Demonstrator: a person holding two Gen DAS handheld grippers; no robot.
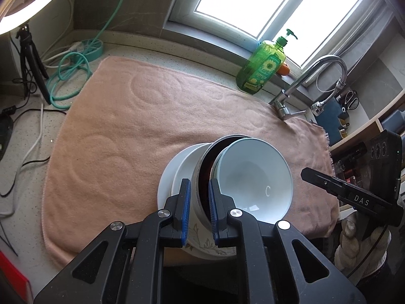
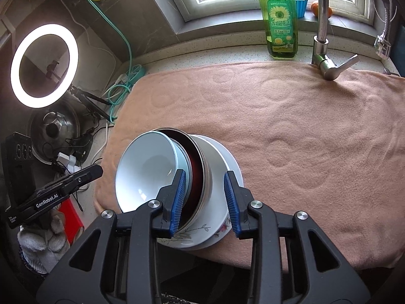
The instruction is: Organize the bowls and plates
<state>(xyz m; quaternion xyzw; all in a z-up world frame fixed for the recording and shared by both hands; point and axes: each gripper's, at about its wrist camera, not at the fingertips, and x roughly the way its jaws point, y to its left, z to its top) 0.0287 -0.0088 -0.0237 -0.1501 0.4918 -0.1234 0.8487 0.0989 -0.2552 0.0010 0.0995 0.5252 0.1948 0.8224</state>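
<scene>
A pink towel (image 2: 303,131) is showing soft, matt cloth with pressed swirls over the speckled stone-like counter (image 2: 202,55). The white bowl (image 2: 144,172) is gleaming like glossy glazed ceramic; the steel bowl (image 2: 202,162) around it is looking brushed metal. The plate (image 2: 202,233) under them is shining smooth. The tap (image 2: 322,25) is glinting polished metal.

Nested bowls and plates stacked near the front edge of a towel-covered bench

A white bowl (image 1: 253,177) sits tilted inside a steel bowl (image 1: 202,174) with a dark, reddish interior — both lean to one side rather than lying level. Under them lie a white floral plate (image 2: 197,230), sprigs printed on its rim, and a plain white plate (image 2: 233,167) — there may be another dish between, though the stack hides it.
</scene>
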